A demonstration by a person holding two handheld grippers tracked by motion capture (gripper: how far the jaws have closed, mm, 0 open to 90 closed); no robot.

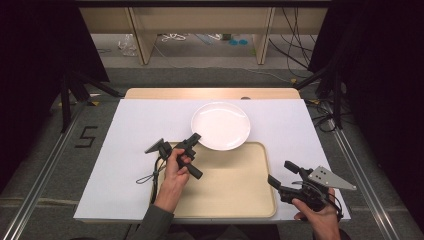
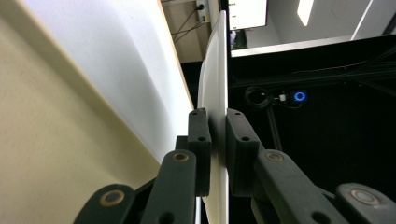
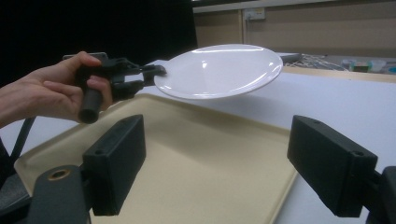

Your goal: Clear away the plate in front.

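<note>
A white plate (image 1: 221, 125) hangs in the air over the far edge of a cream tray (image 1: 235, 192). My left gripper (image 1: 196, 137) is shut on the plate's near-left rim. In the left gripper view the plate (image 2: 215, 84) shows edge-on, pinched between the two black jaws of that gripper (image 2: 218, 149). From the right gripper view, the plate (image 3: 219, 70) is held level above the tray (image 3: 196, 172), with the left gripper (image 3: 156, 73) at its rim. My right gripper (image 1: 279, 174) stands open at the tray's right edge, nothing between its jaws (image 3: 215, 168).
The tray lies on a white mat (image 1: 135, 135) over a wooden table (image 1: 210, 93). Dark stands (image 1: 67, 95) flank the table at both far corners. Beyond the table there is a floor with cables (image 1: 295, 55) and wooden furniture.
</note>
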